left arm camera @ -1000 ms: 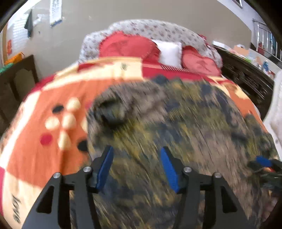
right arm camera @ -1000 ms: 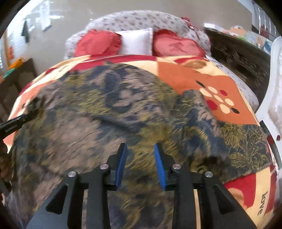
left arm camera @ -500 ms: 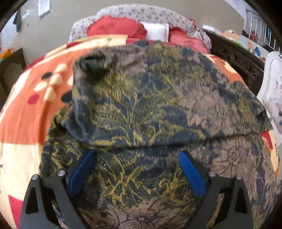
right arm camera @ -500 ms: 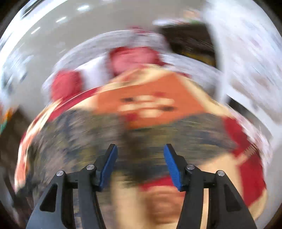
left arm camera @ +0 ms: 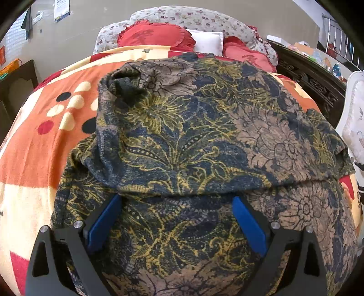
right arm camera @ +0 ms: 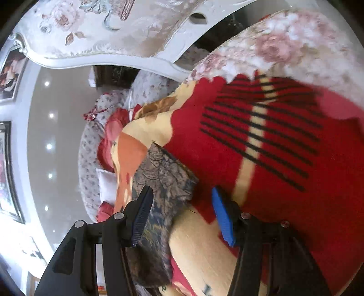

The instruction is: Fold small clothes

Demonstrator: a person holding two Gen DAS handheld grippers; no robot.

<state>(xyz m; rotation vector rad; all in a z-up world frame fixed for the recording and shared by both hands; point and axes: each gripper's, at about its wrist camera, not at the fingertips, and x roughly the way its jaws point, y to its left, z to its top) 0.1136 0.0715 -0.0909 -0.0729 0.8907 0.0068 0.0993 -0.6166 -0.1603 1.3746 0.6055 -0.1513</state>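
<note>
A dark floral garment (left arm camera: pixel 193 141) in navy, brown and yellow lies on the bed blanket (left arm camera: pixel 38 145), its far part folded toward me over the near part. My left gripper (left arm camera: pixel 176 202) is wide open just above the near layer, at the fold's edge, holding nothing. In the right wrist view, rolled sideways, my right gripper (right arm camera: pixel 182 200) is open at a corner of the same garment (right arm camera: pixel 166 177); the corner lies between the fingers, and the jaws are not closed on it.
The bed has an orange, red and cream blanket (right arm camera: pixel 261 145), red and white pillows (left arm camera: pixel 157 36) and a floral headboard (left arm camera: pixel 188 16). Dark wooden furniture (left arm camera: pixel 307 79) stands to the right, and a white ornate chair (right arm camera: pixel 118 34) is close by.
The garment's far part has been folded over toward me. Both grippers have opened wider. My right gripper has swung to the garment's right corner and rolled sideways.
</note>
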